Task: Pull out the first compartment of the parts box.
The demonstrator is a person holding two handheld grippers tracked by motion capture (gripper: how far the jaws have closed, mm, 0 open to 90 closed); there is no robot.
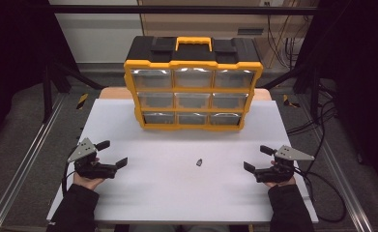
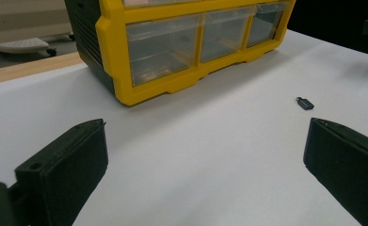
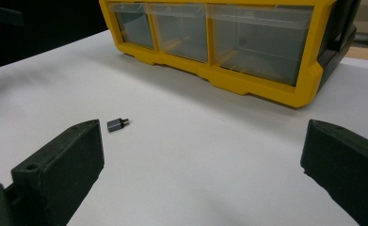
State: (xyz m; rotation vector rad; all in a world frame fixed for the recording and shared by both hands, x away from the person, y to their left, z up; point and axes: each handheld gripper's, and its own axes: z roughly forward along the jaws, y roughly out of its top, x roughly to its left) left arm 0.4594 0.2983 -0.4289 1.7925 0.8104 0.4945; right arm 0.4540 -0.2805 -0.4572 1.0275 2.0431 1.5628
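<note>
A yellow and black drawer cabinet with clear drawers stands at the back of the white table. Its bottom drawer row fills the top of the left gripper view and of the right gripper view. A small grey adapter lies alone on the table between the hands, and appears as a tiny dark piece ahead of each gripper. My left gripper rests at the table's left, jaws wide apart and empty. My right gripper rests at the right, also open and empty.
The cabinet's yellow carry handle sits on top. Metal rails run along both sides of the table, and cables trail at the right. A wooden surface edge shows behind the white top.
</note>
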